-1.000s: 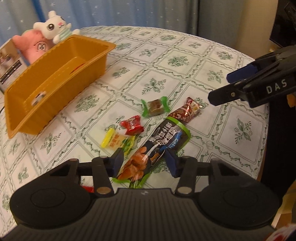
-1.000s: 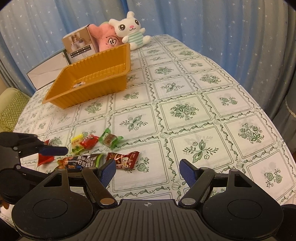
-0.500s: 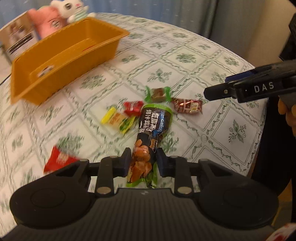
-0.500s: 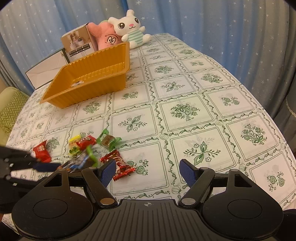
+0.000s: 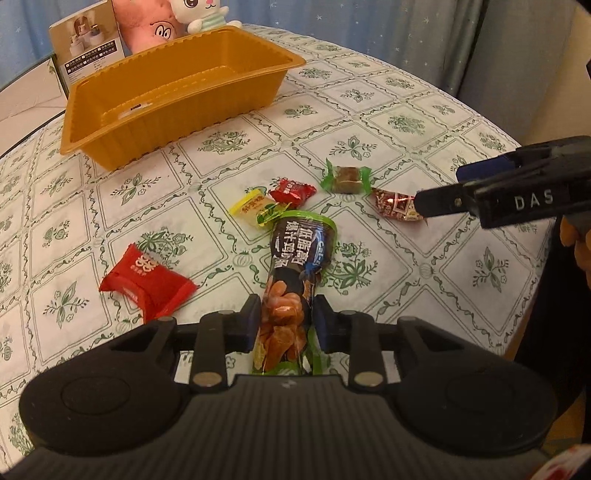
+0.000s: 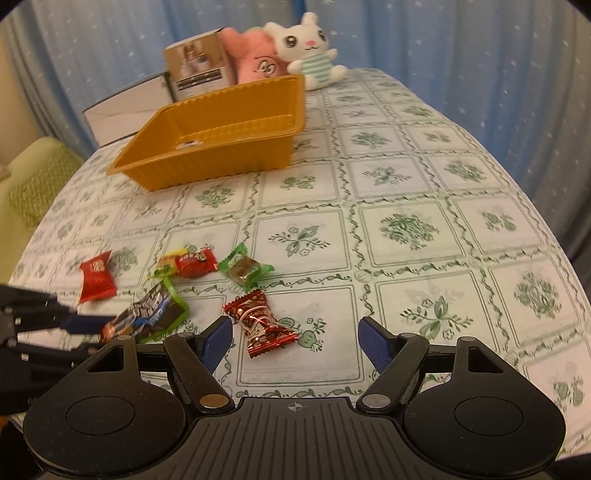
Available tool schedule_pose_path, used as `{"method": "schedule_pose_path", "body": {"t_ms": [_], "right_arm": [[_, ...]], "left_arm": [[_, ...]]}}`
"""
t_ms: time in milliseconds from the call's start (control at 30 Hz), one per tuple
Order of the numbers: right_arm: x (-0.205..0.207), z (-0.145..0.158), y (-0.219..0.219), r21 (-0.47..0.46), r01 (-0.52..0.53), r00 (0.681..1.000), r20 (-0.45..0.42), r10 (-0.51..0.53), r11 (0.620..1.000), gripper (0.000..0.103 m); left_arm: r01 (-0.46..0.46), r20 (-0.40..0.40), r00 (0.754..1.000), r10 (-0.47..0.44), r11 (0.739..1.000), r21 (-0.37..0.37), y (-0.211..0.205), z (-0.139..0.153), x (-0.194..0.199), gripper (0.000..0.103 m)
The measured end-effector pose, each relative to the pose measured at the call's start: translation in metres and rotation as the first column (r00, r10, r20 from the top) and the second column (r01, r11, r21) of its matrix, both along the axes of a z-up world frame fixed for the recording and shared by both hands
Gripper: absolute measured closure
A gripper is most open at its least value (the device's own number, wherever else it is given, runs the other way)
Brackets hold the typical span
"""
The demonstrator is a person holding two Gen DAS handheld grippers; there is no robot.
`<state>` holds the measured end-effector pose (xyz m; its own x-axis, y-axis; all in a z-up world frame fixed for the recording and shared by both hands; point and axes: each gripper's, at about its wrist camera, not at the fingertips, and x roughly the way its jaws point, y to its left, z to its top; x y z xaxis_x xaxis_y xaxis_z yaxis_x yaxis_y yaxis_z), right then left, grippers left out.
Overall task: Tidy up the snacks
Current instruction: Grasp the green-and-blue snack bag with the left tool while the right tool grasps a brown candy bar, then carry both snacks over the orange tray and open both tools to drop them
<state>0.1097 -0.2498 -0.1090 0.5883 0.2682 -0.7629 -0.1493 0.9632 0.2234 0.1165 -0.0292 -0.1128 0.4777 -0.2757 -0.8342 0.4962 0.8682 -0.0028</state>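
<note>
We saw the table (image 6: pixel 424 177) filling most of both views under a white cloth with green flower squares, its far edge meeting a blue curtain (image 6: pixel 443 44). In the left wrist view the table's lower part was hidden behind the black body of the left gripper (image 5: pixel 284 317).

The orange tray (image 5: pixel 177 92) sat in the upper left of that view, long side toward us. A small pale mark lay on its floor; we could not make out what it was. Behind it a printed box (image 5: pixel 88 48), a pink toy (image 5: pixel 147 26) and a white bunny toy (image 5: pixel 201 11) were cut off by the top edge.

The left gripper was clenched on the long dark snack bag (image 5: pixel 295 266) at its near end, the bag's green-edged top pointing up the frame. We could not tell whether it was clear of the cloth.

The right gripper (image 6: pixel 295 332) stood released, with nothing between its blue pads (image 6: pixel 218 339). A shiny dark red candy (image 6: pixel 260 323) lay on the cloth just ahead of the left pad.

In the left wrist view a red packet (image 5: pixel 147 282) lay alone at lower left. A yellow candy (image 5: pixel 253 205), a small red candy (image 5: pixel 291 190) and a green-wrapped brown candy (image 5: pixel 347 175) clustered at centre, the yellow one partly covered by the bag's top.
</note>
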Motion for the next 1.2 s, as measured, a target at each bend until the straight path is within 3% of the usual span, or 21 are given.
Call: {"method": "schedule_pose_path", "body": {"t_ms": [300, 367, 533, 633, 967, 1200], "right_arm": [[0.009, -0.008, 0.017, -0.071, -0.136, 0.990, 0.036, 0.138, 0.988, 0.028], [0.012, -0.011, 0.023, -0.086, -0.175, 0.983, 0.038, 0.179, 0.981, 0.046], [0.013, -0.020, 0.035, -0.141, -0.228, 0.971, 0.040, 0.235, 0.963, 0.058], [0.008, -0.020, 0.038, -0.157, -0.246, 0.965, 0.051, 0.257, 0.956, 0.079], [0.000, -0.015, 0.032, -0.116, -0.195, 0.978, 0.051, 0.202, 0.974, 0.081], [-0.004, -0.009, 0.028, -0.098, -0.160, 0.984, 0.066, 0.167, 0.982, 0.081]], "left_arm": [[-0.035, 0.029, 0.999, 0.035, 0.999, 0.001, 0.000, -0.002, -0.004, 0.076], [-0.054, 0.029, 0.998, 0.054, 0.999, 0.001, 0.003, -0.001, -0.007, 0.076], [-0.068, 0.031, 0.997, 0.068, 0.998, -0.001, 0.006, -0.001, -0.013, 0.076], [-0.071, 0.043, 0.997, 0.071, 0.997, -0.001, 0.005, -0.001, -0.013, 0.075], [-0.032, 0.053, 0.998, 0.031, 0.999, 0.023, -0.002, -0.002, -0.008, 0.074], [-0.071, 0.051, 0.996, 0.070, 0.997, 0.004, 0.000, 0.000, -0.014, 0.077]]}}
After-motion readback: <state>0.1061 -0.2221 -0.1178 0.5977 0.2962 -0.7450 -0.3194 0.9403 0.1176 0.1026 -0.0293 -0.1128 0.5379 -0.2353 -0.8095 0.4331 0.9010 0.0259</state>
